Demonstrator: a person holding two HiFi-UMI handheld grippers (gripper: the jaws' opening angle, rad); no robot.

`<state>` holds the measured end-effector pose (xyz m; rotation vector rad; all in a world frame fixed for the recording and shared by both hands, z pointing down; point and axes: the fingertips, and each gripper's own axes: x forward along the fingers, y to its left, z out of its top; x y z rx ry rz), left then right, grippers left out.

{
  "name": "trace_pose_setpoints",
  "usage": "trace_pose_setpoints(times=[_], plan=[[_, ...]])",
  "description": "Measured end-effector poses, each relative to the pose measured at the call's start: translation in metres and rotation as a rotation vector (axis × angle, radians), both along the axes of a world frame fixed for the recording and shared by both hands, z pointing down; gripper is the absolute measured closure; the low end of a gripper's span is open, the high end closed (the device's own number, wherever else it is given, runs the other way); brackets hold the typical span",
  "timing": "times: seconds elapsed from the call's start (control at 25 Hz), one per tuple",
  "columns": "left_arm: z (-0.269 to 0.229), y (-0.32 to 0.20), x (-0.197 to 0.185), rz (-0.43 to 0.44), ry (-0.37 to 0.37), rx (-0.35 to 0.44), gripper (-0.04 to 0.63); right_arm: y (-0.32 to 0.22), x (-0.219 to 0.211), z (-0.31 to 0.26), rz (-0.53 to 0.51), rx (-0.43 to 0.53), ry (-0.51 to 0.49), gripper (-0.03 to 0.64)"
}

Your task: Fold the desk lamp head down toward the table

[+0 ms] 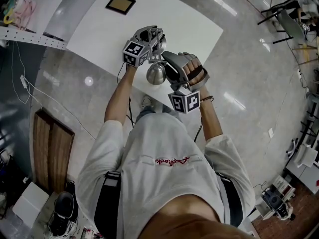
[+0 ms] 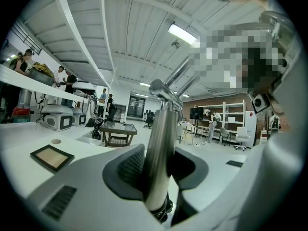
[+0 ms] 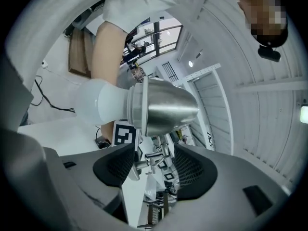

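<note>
The left gripper (image 2: pixel 155 174) clamps the lamp stem (image 2: pixel 163 124); the right gripper (image 3: pixel 153 165) gapes empty beside the lamp head (image 3: pixel 166 112), which could swing back unsupported.

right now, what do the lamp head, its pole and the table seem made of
The lamp head looks like brushed silver metal: streaked highlights run along its cone. Its white front looks frosted, plastic or glass, I can't tell which. The pole seems a satin metal tube, with long reflections down it. The table is smooth white on top, probably laminate; no grain shows.
</note>
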<state>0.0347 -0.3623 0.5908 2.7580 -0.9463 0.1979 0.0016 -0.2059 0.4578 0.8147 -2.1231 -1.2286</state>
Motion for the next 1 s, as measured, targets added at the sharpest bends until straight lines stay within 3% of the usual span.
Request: trace_pose_setpoints(times=[0.2,1.0], plan=[[0.001,0.0,0.0,0.0,-0.003,-0.003,0.44,-0.001,-0.011,0.012,-0.043,-0.001,0.064,0.36],[0.0,0.001,0.001,0.011,-0.002,-0.005,0.439,0.003,-0.015,0.017,-0.072,0.042,0.028,0.361]])
